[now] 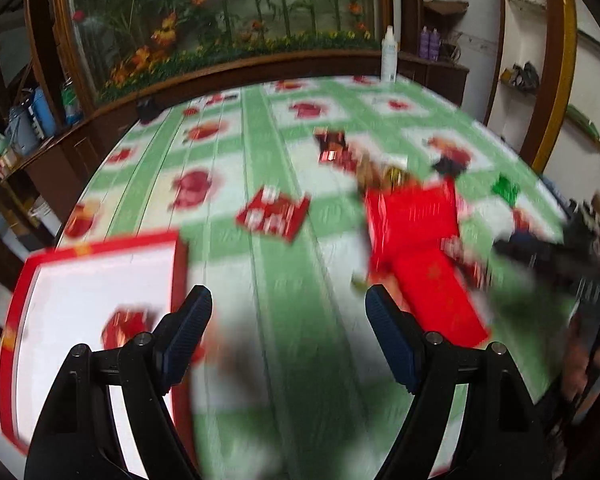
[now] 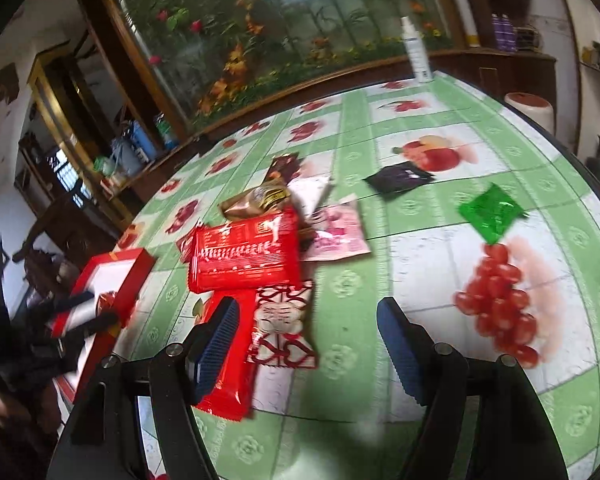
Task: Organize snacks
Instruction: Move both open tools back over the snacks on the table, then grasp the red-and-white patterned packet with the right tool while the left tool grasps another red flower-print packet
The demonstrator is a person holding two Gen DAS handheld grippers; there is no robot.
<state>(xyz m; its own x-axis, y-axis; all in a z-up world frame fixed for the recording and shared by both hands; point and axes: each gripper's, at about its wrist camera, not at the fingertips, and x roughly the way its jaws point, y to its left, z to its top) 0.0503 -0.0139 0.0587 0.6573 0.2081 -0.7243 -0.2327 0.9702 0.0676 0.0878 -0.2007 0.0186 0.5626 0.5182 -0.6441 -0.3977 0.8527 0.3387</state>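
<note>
A pile of snack packets lies mid-table: a large red packet, a long red one, a heart-patterned red and white one, a pink one and a brown one. A black packet and a green packet lie apart to the right. My right gripper hangs open over the pile's near end, gripping nothing. My left gripper is open and empty beside the red-rimmed box, which holds a red snack. A small red packet lies alone.
The table has a green cloth with fruit prints. A white spray bottle stands at its far edge. Behind it is a wood-framed glass case with artificial flowers. A white stool stands off the far right corner.
</note>
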